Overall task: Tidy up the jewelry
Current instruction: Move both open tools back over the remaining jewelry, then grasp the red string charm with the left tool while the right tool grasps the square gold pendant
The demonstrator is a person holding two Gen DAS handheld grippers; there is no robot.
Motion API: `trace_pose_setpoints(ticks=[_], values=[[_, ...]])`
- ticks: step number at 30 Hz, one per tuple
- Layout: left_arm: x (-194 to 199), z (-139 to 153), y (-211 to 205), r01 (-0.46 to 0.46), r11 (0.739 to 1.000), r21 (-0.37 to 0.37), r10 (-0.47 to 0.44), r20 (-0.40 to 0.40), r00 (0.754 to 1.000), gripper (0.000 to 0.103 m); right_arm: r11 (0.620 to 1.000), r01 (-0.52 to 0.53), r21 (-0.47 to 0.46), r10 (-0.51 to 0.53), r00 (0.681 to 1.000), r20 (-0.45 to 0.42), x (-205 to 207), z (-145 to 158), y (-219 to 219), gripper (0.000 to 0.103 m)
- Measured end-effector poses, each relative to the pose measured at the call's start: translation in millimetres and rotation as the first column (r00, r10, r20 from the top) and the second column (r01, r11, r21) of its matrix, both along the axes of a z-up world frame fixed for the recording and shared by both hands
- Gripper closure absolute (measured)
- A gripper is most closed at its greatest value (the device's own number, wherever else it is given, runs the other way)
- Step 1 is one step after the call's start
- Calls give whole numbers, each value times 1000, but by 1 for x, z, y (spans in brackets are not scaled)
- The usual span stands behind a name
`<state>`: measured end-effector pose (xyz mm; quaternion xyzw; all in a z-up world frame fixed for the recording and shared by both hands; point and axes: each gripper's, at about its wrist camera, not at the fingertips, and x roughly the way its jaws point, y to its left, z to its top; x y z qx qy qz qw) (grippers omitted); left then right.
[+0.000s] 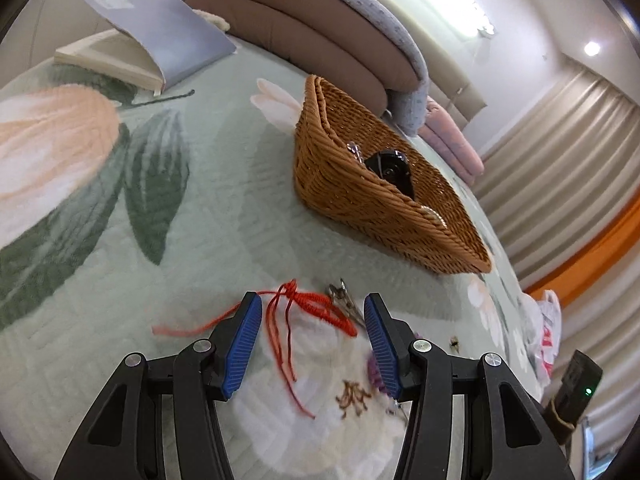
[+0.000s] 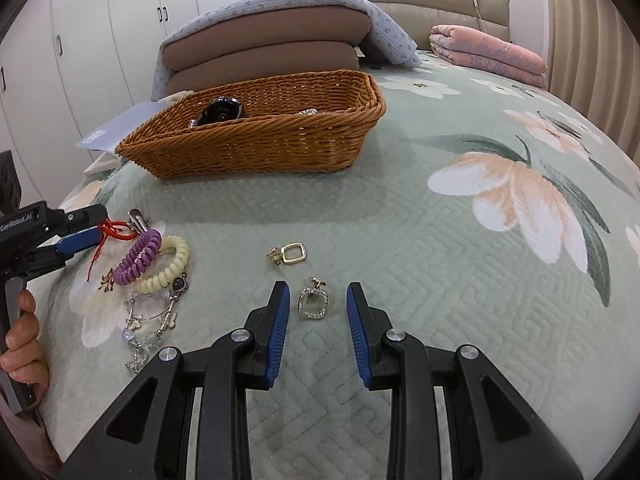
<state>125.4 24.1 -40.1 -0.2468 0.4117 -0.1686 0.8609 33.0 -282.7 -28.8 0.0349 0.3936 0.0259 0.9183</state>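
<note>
Both jaws are held released: left gripper (image 1: 312,312) around red braided cord bracelet (image 1: 320,306), right gripper (image 2: 318,300) around one square rhinestone earring (image 2: 313,303); open green quilted bed (image 2: 400,232) is seen before one wicker basket (image 2: 256,148).

- Bright, even indoor light; a ceiling spotlight (image 1: 592,48) glares at far right.
- Soft shadow lies beside the wicker basket (image 2: 256,128).
- Red cord (image 1: 308,312) slightly blurred.
- Fisheye bending, dark corners in both views.

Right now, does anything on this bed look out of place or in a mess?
Yes. Most of the jewelry lies loose on the quilt rather than in the wicker basket: a red cord bracelet, purple and cream coil bands heaped with a beaded bracelet, and two square earrings lying apart.
</note>
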Motion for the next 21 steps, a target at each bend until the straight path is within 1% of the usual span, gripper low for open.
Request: trace_pose_setpoints(ticks=[1,2,3,4,6,7,8,9,13,16,18,21], values=[[1,1,-2,0,1000,10,0,3,1000,49,1000,1,-8,-1,1000,-2,1,0,1,71],[1,1,-7,2,1000,27,-2,4,1000,53,1000,1,-21,-1,1000,-4,2,0,3,71],[1,0,-11,1,999,48,-1,4,1000,63,999,0,-37,0,1000,-2,2,-1,5,71],[3,0,-13,-1,998,68,0,3,1000,68,999,-2,-51,2,1000,1,3,-1,8,71],[4,-1,-18,-1,994,105,1,1,1000,84,997,-2,-78,2,1000,4,3,-1,12,72],[4,-1,-18,-1,994,111,1,2,1000,88,996,-4,-87,5,1000,9,2,-1,14,75],[4,-1,-18,-1,994,111,1,2,1000,93,996,-9,-91,10,1000,11,2,-1,15,86],[3,-2,-17,-2,994,110,2,3,1000,97,995,-12,-95,13,1000,17,1,0,16,86],[1,-1,-13,-5,995,96,2,28,1000,99,997,-14,-78,18,999,47,-4,4,14,86],[-5,3,-15,-5,993,119,-3,69,998,99,999,-29,-29,31,995,100,-12,11,8,86],[-10,7,-18,5,991,133,-19,106,994,99,1000,-29,10,28,992,125,-15,15,2,86],[-20,15,-20,19,991,136,-43,176,983,99,998,-35,50,28,990,135,-16,18,-2,86]])
